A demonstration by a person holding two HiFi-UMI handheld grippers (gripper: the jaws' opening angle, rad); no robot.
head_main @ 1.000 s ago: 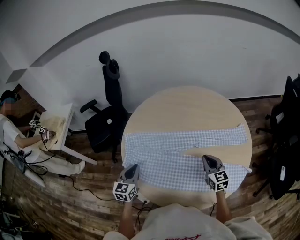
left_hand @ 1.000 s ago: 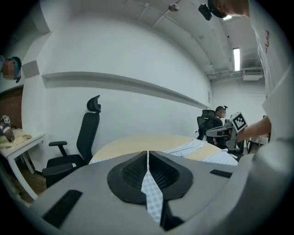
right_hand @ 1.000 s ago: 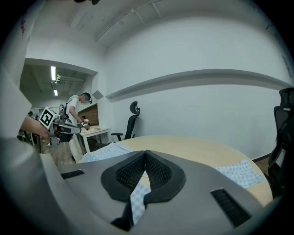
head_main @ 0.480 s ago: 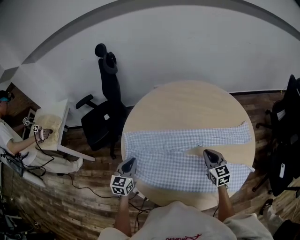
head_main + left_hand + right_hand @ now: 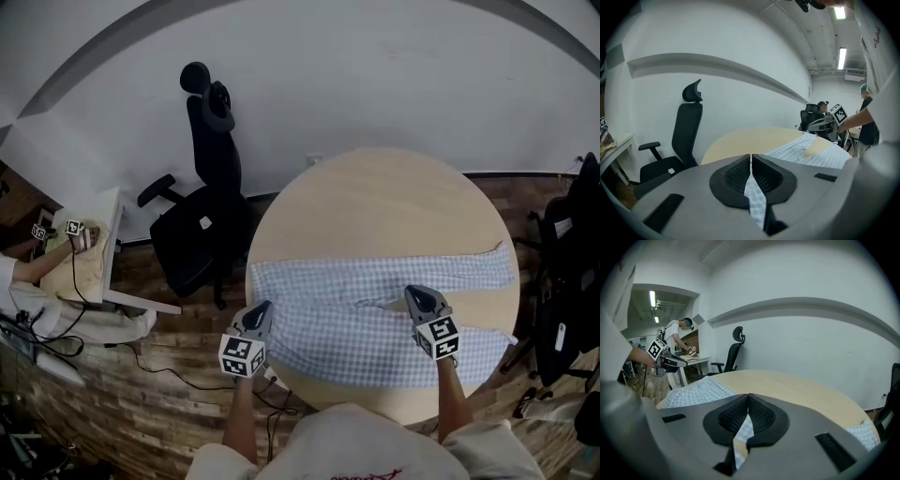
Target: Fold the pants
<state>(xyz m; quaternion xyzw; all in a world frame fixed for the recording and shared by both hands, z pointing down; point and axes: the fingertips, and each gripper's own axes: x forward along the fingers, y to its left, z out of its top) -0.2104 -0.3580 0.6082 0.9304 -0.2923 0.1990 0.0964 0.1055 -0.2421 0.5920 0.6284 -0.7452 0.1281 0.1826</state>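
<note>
Blue-and-white checked pants [image 5: 375,277] lie spread across the round wooden table [image 5: 375,202], legs running to the right. My left gripper [image 5: 261,309] is at the pants' near left end. In the left gripper view its jaws [image 5: 751,157] are shut on a strip of checked cloth [image 5: 755,199]. My right gripper [image 5: 414,293] sits over the middle of the near leg. Its jaws [image 5: 748,397] are also shut, with checked cloth [image 5: 744,426] pinched between the pads. Each gripper shows in the other's view: the right gripper [image 5: 826,123] and the left gripper [image 5: 670,361].
A black office chair [image 5: 199,220] stands just left of the table. Further left a person works at a white desk [image 5: 89,258]. More black chairs [image 5: 572,272] crowd the right edge. A cable [image 5: 169,380] trails on the wooden floor near my feet.
Both grippers have moved away from me over the table, still pinching the checked cloth. The near part of the pants has shifted with them.
</note>
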